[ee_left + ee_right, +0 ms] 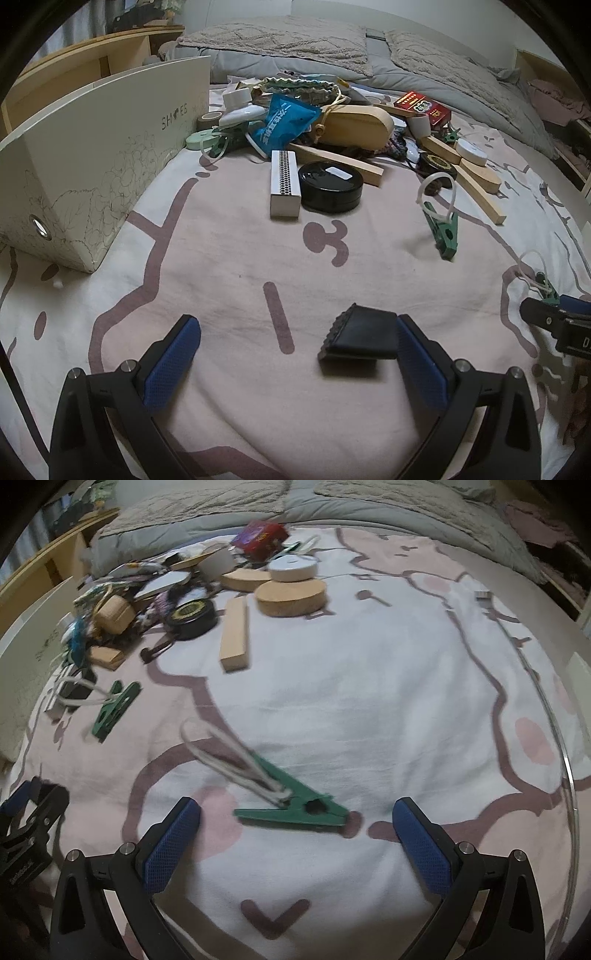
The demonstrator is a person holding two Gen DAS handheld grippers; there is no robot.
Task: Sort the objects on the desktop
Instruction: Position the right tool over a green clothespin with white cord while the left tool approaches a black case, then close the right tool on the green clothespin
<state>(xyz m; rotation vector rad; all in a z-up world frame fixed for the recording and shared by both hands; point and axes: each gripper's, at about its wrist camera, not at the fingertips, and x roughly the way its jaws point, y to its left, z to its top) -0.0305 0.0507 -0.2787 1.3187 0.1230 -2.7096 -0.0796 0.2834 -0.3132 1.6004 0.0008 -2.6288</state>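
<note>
The desktop objects lie heaped on a bed, on a pink and white printed sheet, with a cream shoe box standing at the left of the heap. Taking the shoe box as landmark: just right of its far corner sit a blue packet, a rounded wooden block and, further right, a red carton. Nearer than the heap and right of the box stand a white perforated box and a black round tin, the two touching. Further right again lies a green clip with a white cord loop. The left gripper hovers low over the sheet, well clear of the shoe box, its jaws spread apart; a small black ridged piece lies on the sheet against the inner face of its right finger, not clamped. The right gripper is likewise wide apart and holds nothing; a second green clip with a white cord loop lies flat between its fingers, touching neither. The right wrist view is blurred. In that view a wooden bar, a cork disc and a white round puck lie beyond that clip.
</note>
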